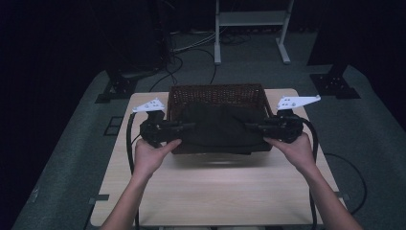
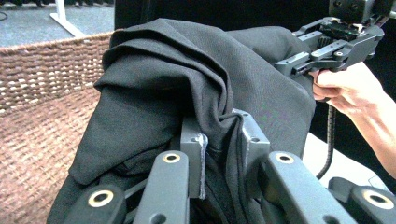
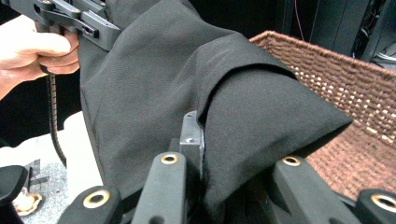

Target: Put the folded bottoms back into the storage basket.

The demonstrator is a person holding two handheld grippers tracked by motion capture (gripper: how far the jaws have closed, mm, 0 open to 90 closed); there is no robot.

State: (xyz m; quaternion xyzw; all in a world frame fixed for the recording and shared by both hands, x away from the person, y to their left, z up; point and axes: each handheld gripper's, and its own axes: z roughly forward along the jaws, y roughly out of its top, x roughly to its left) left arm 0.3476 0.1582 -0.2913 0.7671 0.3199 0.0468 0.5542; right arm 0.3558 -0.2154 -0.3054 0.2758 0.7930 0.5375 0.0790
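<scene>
Count: one wicker basket (image 1: pixel 216 94). One black cloth (image 1: pixel 218 127). One light wooden table (image 1: pixel 215 191). Two handheld grippers: left gripper (image 1: pixel 189 125), right gripper (image 1: pixel 251 126). Two hands: left hand (image 1: pixel 149 155), right hand (image 1: pixel 298 151). Two white three-cornered plates, one per gripper.

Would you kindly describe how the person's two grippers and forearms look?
Both the left gripper and right gripper are black tongs, each topped by a pale three-cornered plate and trailing a black cable. Brass-coloured rivets dot the linkages, with grey metal fingertips. The forearms are bare, with no sleeves.
</scene>
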